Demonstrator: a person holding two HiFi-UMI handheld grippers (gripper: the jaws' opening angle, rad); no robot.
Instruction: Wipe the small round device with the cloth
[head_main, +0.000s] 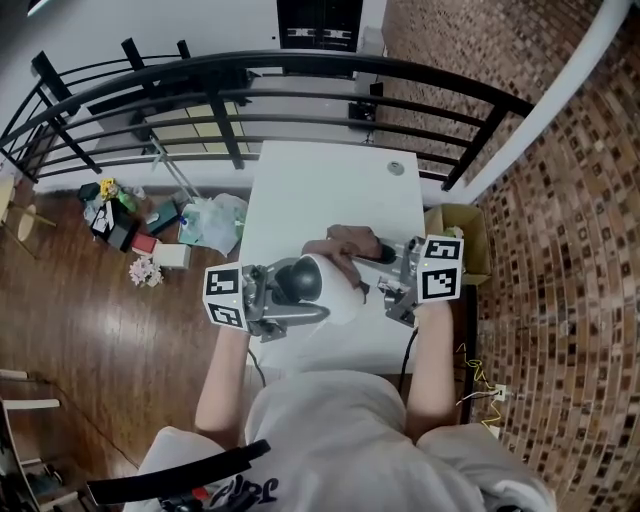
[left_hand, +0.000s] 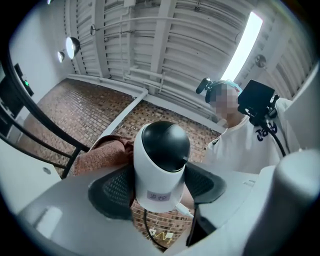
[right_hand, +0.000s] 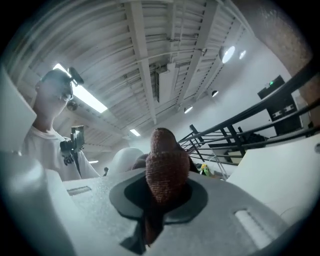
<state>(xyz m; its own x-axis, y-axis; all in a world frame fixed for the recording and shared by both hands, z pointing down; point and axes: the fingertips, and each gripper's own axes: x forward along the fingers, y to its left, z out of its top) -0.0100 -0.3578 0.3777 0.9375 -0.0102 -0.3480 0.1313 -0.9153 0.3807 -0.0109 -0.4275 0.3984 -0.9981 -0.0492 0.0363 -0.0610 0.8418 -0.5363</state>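
The small round device (head_main: 303, 283) is a white camera with a black dome and a trailing cable. It is lifted above the table, and my left gripper (head_main: 298, 300) is shut on its white body. In the left gripper view the device (left_hand: 162, 165) sits between the black pads (left_hand: 112, 192) of the left gripper (left_hand: 160, 189). My right gripper (head_main: 385, 256) is shut on a reddish-brown cloth (head_main: 347, 241), which lies against the far side of the device. The cloth (right_hand: 165, 170) bulges out of the right gripper (right_hand: 160, 196), with the device (right_hand: 124, 158) just behind it. The cloth (left_hand: 100, 154) also shows beside the device.
A white table (head_main: 330, 185) lies below, with a small round fitting (head_main: 395, 168) near its far edge. A black railing (head_main: 300, 72) runs behind it. A cardboard box (head_main: 468, 232) stands to the right. Bags and clutter (head_main: 150, 230) lie on the wooden floor to the left.
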